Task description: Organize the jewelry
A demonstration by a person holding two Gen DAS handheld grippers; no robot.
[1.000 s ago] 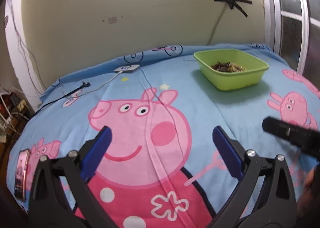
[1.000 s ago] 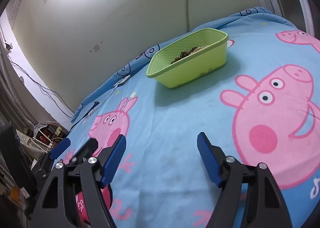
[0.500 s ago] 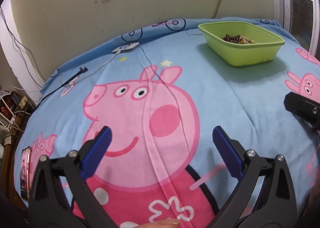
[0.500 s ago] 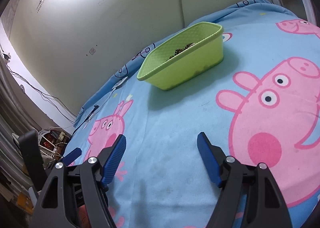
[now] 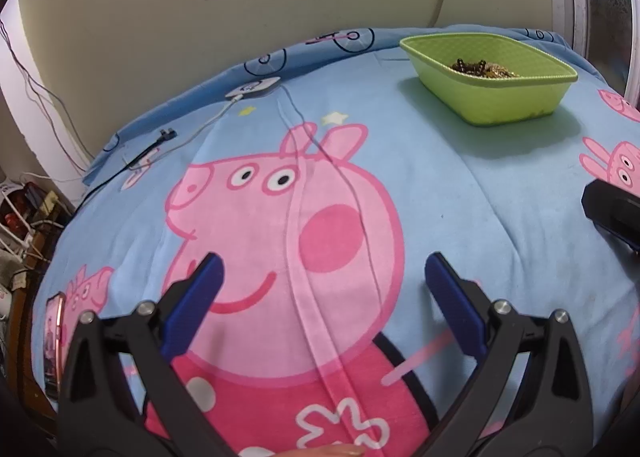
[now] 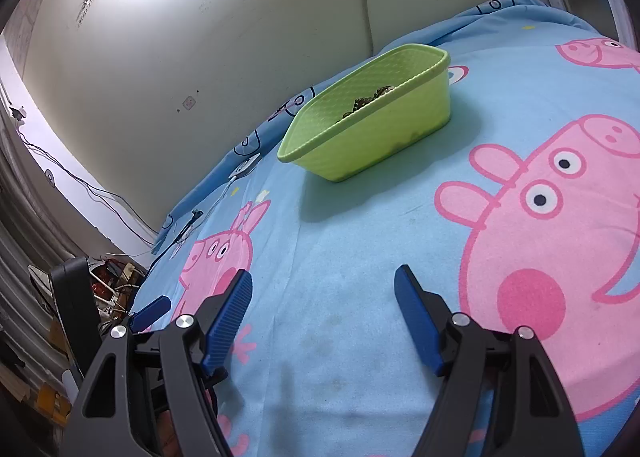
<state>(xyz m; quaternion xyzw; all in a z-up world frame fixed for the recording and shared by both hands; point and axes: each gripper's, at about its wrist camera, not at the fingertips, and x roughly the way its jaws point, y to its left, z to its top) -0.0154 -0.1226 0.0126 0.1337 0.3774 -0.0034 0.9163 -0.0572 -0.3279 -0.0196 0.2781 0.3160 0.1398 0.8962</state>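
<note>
The left gripper [image 5: 320,285] fills the lower part of the left wrist view, its blue-padded jaws spread wide with nothing between them — only the blue blanket [image 5: 460,185] printed with a large pink cartoon pig shows in the gap. The right gripper [image 6: 323,293] sits likewise at the bottom of the right wrist view, jaws released and empty above the same blanket.

The task's thing, a green plastic basket [image 5: 500,97], rests on the blanket in the upper right of the left wrist view, well apart from both grippers. A small heap of dark and gold jewelry [image 5: 480,68] lies inside it; single pieces are too small to tell apart. In the right wrist view the basket [image 6: 380,137] stands upper centre, tilted by the lens.

In the upper left of the left wrist view, a white charger puck [image 5: 253,87] with its cable lies on the blanket — near the cream wall [image 5: 200,37]. A phone [image 5: 54,341] lies at the far left edge.
</note>
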